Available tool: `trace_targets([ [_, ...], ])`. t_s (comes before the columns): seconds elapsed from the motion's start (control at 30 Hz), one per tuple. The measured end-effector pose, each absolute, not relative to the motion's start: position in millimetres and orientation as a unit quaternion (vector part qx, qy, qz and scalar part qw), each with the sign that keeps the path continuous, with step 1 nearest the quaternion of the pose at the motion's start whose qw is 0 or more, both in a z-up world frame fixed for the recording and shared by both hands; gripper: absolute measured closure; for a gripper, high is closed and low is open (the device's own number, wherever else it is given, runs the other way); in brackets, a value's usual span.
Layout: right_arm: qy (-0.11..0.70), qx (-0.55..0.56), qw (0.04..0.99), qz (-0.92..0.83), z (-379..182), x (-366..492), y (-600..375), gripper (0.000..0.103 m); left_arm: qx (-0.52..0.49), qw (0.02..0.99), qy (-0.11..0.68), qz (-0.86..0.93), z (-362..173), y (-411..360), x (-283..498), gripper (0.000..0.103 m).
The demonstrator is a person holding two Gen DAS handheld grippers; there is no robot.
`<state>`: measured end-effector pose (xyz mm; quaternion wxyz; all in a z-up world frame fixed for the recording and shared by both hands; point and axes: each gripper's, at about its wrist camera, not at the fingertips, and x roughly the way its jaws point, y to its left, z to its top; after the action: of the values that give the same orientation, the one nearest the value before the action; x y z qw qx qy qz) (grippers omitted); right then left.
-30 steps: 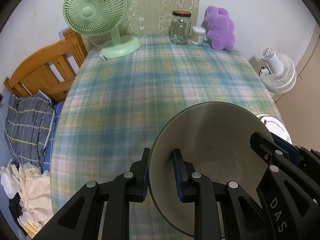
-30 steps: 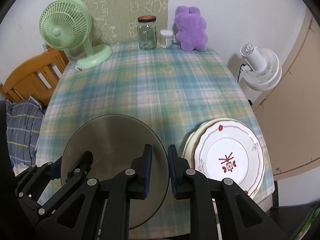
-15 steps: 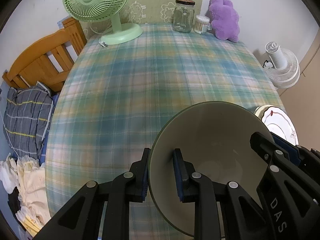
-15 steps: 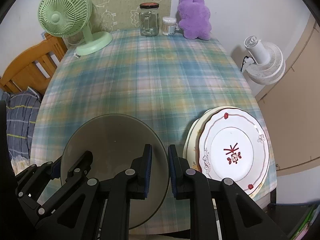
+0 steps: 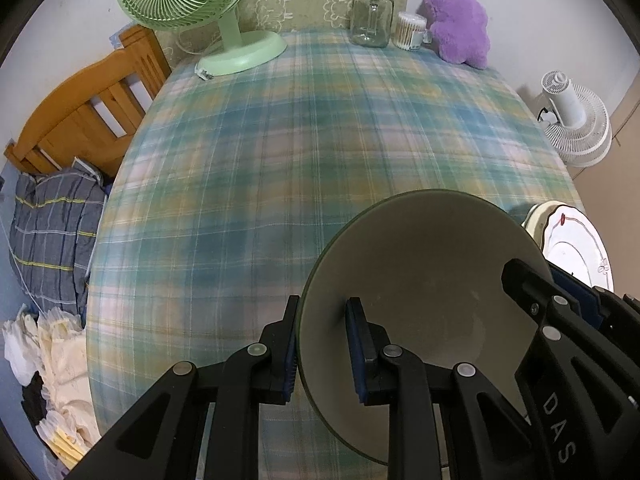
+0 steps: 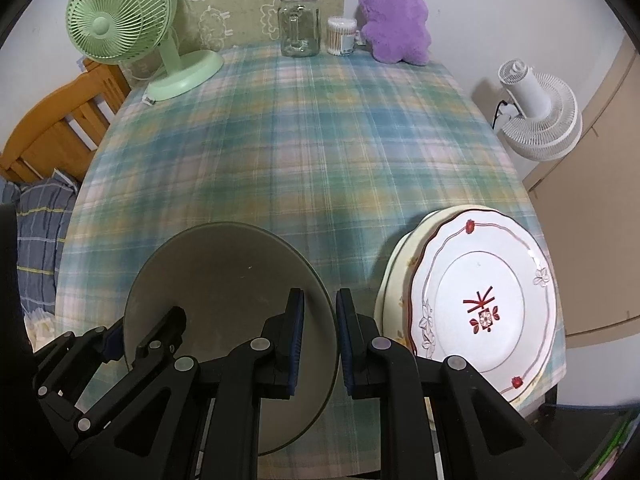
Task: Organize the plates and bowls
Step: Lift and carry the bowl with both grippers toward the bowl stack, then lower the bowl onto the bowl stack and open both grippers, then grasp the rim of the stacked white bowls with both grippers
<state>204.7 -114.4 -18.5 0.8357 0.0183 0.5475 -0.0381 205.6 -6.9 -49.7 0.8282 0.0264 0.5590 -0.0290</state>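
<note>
**Left wrist view: bowl held by both tongs over the near tabletop**

Left wrist view, nearest the lens: the left tongs [image 5: 322, 344] are clenched on the near-left rim of the bowl [image 5: 424, 272], one pad outside the wall and one inside. The right tongs [image 6: 320, 342] pinch the opposite rim the same way, seen best from the right wrist camera. The bowl hangs tilted between them, its hollow facing the cameras, over the near part of the tabletop [image 5: 300, 152]; whether its base touches the cloth I cannot tell.

Just beside it on the right sits a stack of plates [image 6: 486, 300], the top one white with a red motif, close to the tabletop's near right corner.

Farther back the cloth lies bare, and at the far edge stand a fan [image 6: 120, 24], a jar [image 6: 300, 24] and a purple plush [image 6: 394, 20].

The step in hand looks like placing the bowl. Next it needs levelling and setting down clear of the plates, then both grips loosened together.
</note>
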Motion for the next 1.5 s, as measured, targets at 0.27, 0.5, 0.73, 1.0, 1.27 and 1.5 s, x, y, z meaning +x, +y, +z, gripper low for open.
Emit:
trace_targets([
  [0.27,0.543,0.033,0.839,-0.035,-17,203,-117,0.083,0.015,0.827,0.561,-0.037,-47,-4,202,0.07],
  [0.5,0.543,0.021,0.84,-0.013,-7,194,-120,0.082,0.016,0.833,0.55,-0.056,-38,-5,193,0.046],
  [0.73,0.54,0.035,0.841,-0.001,-8,191,-134,0.037,0.01,0.84,0.539,-0.057,-36,-5,193,0.028],
  [1.0,0.572,0.082,0.815,0.043,-35,212,-146,0.037,-0.002,0.828,0.56,-0.037,-50,-6,199,0.021],
  [1.27,0.605,0.111,0.785,0.077,-62,226,-151,0.038,-0.014,0.809,0.587,-0.008,-64,-9,204,0.019],
  [1.5,0.62,0.115,0.769,0.103,-74,231,-147,0.049,-0.025,0.8,0.6,-0.01,-72,-5,204,0.019],
])
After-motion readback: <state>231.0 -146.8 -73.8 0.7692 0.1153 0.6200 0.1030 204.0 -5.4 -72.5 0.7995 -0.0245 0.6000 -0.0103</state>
